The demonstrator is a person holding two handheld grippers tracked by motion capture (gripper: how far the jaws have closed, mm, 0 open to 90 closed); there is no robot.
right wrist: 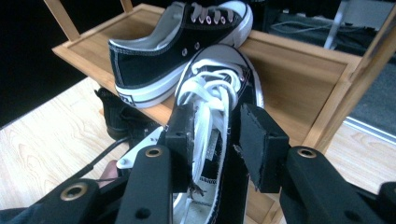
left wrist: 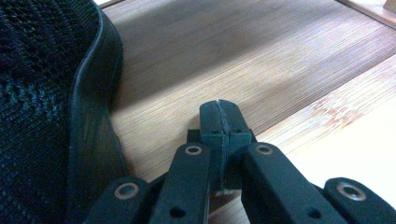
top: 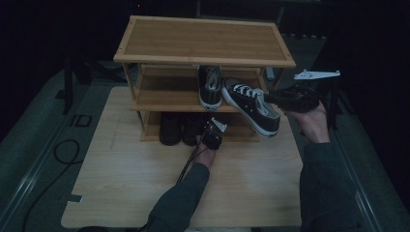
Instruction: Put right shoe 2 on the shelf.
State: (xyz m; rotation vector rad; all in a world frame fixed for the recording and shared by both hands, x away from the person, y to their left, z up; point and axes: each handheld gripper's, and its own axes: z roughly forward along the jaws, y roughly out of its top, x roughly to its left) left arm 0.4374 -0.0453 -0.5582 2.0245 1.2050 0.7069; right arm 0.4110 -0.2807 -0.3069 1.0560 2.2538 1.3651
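1. We see the right hand-held gripper (right wrist: 217,140) with its jaws parted around the heel collar of the black canvas sneaker with white laces and a white rubber sole (right wrist: 215,98); the pads stand off the cloth, so we judge it is letting go
2. That sneaker lies slanted, toe on the middle bamboo shelf (top: 164,92) and heel hanging out past its front edge, touching its upright twin sneaker (top: 210,86)
3. Our left hand-held gripper (left wrist: 219,122) is closed on nothing, low by the bottom shelf beside a black knit shoe (left wrist: 42,93), above the pale wooden counter (top: 135,183)
4. Next we reckon the slanted sneaker needs nudging back and squaring beside its twin
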